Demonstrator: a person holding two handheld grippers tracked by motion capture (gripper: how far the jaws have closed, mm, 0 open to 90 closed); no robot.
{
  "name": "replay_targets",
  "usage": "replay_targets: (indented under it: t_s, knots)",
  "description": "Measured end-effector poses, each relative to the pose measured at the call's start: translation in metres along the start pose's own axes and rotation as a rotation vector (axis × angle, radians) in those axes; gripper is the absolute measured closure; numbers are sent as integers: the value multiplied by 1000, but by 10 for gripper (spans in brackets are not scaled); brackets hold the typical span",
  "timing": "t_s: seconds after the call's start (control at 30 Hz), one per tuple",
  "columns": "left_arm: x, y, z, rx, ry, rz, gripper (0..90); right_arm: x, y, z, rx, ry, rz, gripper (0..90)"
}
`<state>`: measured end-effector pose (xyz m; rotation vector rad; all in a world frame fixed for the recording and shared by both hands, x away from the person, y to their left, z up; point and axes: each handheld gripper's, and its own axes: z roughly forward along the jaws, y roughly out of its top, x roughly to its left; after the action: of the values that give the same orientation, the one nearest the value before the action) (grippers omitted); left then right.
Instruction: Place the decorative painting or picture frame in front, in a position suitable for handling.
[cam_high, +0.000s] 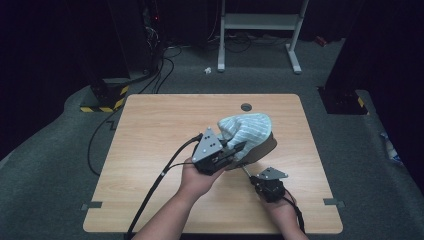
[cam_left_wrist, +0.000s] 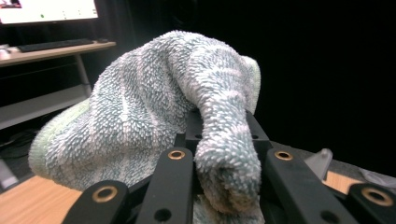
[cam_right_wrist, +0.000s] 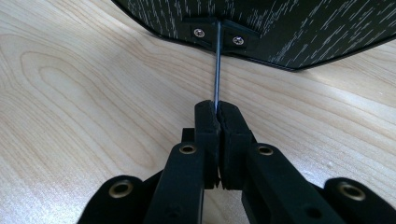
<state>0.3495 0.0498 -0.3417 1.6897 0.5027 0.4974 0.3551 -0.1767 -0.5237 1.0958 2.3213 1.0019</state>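
Left jaws: closed tight on a fold of the fluffy towel (cam_left_wrist: 229, 158), right at the bottom of the left gripper view.
Left gripper (cam_high: 235, 150): held in the person's left hand (cam_high: 196, 180), up over the middle of the table (cam_high: 150, 150), pointing at the towel.
Towel: pale blue and white with stripes, soft and bumpy. It is bunched up in a heap and hangs over the dark board (cam_high: 265, 147).
Right jaws: pinched shut on a thin metal rod (cam_right_wrist: 216, 70).
Right gripper (cam_high: 254, 178): low, close to the table, near the front edge, in the person's right hand (cam_high: 282, 207).
Rod: goes straight from the jaws to a small bracket (cam_right_wrist: 219, 30) with two screws on the edge of the board.
Board: dark with pale streaks, just above the wood of the table.
Table: light wood, with a round hole (cam_high: 246, 106) near the far edge.
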Motion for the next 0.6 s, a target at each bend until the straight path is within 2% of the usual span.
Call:
replay_targets:
  t_s: [0.13,0.27,0.43,0.6]
  knots:
    - [-3,18,17,20,-5,17,786,-1,0,0,0,-4,-5,877]
    - [-1,26,26,52,1,-5,790,-1,0,0,-1,-5,-4,878]
    - [3,21,20,60,0,-17,793,-1,0,0,0,-4,-4,879]
    - [10,5,4,50,-4,-53,793,-2,-1,-1,2,-4,-7,881]
